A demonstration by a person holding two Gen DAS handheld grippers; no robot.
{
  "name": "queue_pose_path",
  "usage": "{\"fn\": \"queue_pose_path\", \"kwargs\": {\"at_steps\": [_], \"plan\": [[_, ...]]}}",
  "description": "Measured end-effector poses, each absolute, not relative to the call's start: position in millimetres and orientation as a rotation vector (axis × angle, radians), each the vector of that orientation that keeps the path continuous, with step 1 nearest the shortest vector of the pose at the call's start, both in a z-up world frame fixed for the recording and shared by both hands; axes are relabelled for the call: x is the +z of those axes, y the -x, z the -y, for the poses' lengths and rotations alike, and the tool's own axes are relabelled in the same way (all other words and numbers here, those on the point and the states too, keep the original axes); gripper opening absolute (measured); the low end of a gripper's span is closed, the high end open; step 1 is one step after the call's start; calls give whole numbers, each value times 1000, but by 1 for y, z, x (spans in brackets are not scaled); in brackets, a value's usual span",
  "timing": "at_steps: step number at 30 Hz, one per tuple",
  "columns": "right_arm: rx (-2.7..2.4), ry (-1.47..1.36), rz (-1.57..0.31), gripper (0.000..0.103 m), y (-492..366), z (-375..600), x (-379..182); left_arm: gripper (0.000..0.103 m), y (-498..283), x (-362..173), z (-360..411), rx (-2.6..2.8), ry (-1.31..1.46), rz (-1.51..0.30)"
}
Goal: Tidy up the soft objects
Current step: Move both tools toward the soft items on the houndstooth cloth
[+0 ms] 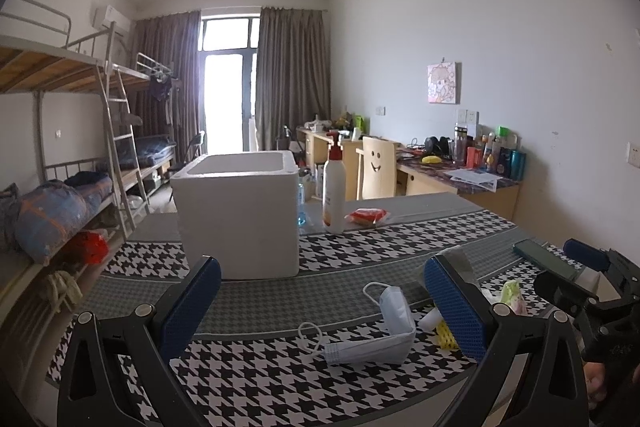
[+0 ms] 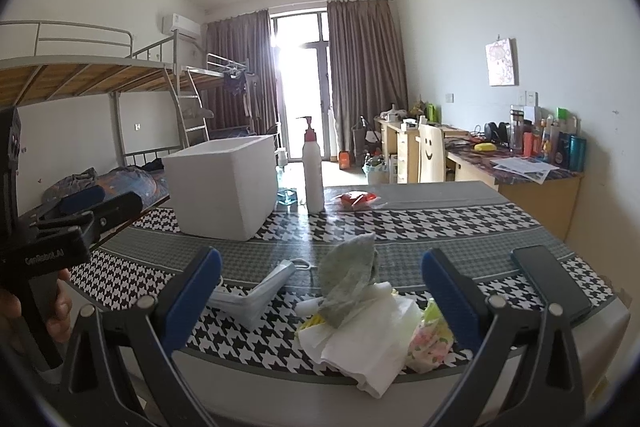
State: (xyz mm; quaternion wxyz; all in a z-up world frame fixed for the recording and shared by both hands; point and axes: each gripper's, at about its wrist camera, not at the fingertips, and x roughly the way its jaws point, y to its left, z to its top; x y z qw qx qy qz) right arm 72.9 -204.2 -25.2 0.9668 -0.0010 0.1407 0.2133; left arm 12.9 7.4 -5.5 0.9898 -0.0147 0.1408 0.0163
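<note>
Nothing packed yet: the face mask (image 1: 380, 331), grey cloth (image 2: 352, 279) and tissues (image 2: 368, 339) lie loose before the white box (image 1: 240, 211), both the left gripper (image 1: 320, 311) and right gripper (image 2: 320, 303) spread wide, empty.

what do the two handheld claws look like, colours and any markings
Both match. The left claw and right claw each have two flat fingers with blue dimpled pads on black angular frames joined by silver round-headed pins. Seen from the right camera, the left tool's black body carries pale lettering that looks like "GenRobot.AI". No cables or sleeves show.
</note>
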Motion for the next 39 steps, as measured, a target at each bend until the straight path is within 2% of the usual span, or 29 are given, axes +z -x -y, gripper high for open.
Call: {"fn": "queue_pose_path", "kwargs": {"at_steps": [21,39], "plan": [[430,6,-309,102,-81,203,-28,102,-19,-12,1,-5,-10,-295],[372,10,-406,102,-104,214,-47,102,-47,-33,13,-114,-53,-405]]}}
